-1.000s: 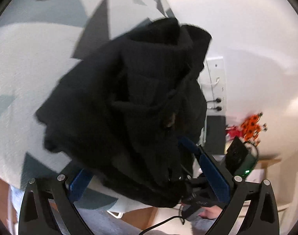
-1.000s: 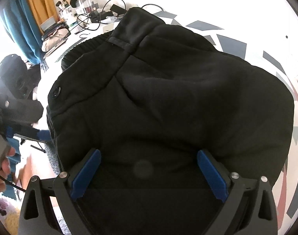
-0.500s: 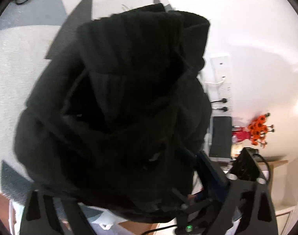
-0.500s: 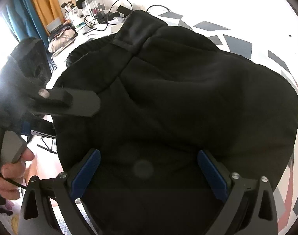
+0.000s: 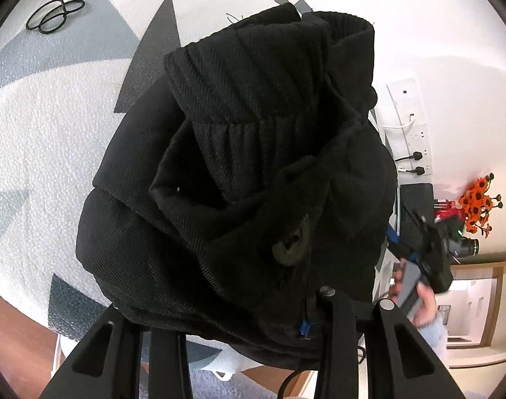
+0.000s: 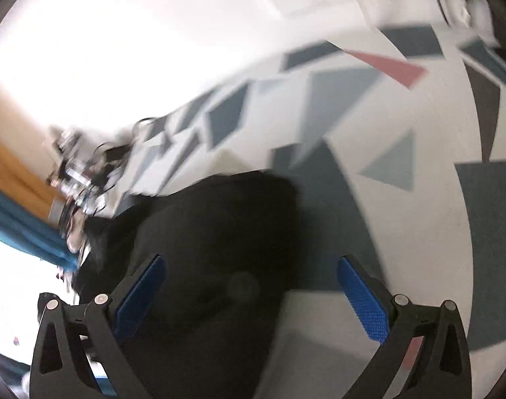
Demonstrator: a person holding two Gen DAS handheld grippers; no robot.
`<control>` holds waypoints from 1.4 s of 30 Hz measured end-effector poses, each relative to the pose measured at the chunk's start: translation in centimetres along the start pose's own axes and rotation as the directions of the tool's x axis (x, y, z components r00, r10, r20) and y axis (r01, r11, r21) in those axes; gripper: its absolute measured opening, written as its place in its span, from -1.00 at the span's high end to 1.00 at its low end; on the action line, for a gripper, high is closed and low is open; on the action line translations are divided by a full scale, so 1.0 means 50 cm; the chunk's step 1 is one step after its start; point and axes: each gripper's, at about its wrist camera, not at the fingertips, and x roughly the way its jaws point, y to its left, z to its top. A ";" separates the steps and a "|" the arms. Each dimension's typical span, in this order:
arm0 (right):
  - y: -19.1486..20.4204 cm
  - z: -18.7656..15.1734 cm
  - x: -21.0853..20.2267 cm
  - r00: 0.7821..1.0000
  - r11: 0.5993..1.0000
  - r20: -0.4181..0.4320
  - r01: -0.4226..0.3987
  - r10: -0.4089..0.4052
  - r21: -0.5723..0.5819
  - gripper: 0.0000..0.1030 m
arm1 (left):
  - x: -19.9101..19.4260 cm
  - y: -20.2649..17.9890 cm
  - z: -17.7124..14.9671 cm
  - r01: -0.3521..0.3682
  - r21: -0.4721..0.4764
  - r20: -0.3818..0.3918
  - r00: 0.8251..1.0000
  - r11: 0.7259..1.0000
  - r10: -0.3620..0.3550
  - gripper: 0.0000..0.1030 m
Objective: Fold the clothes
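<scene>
While black garment (image 5: 239, 179) looms, hair ties (image 5: 55, 16) lie beyond.

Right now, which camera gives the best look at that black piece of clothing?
The left wrist view: the black garment fills it, sharp, ribbed band and button visible. The right wrist view shows only a blurred dark part of it, low and left.

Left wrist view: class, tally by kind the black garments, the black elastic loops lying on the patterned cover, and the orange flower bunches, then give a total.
Black garment: 1
Black elastic loops: 3
Orange flower bunch: 1
Total: 5
</scene>
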 end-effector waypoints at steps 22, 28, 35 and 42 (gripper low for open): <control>0.079 0.014 0.101 0.990 0.973 -0.135 0.018 -0.051 -0.231 -0.04 | 0.019 -0.064 0.041 -0.139 0.095 0.010 0.990 0.986 0.138 0.27; 0.165 0.015 0.057 0.994 0.940 -0.032 0.089 -0.106 -0.330 0.47 | 0.005 -0.146 0.044 -0.344 0.268 0.121 0.939 0.900 0.323 0.38; 0.303 0.035 -0.021 0.986 0.887 0.106 0.164 -0.130 -0.431 0.58 | -0.045 -0.190 0.057 -0.374 0.347 0.205 0.925 0.860 0.320 0.43; 0.406 0.043 -0.053 0.974 0.853 0.168 0.215 -0.152 -0.475 0.63 | -0.106 -0.199 0.063 -0.347 0.391 0.254 0.931 0.853 0.262 0.46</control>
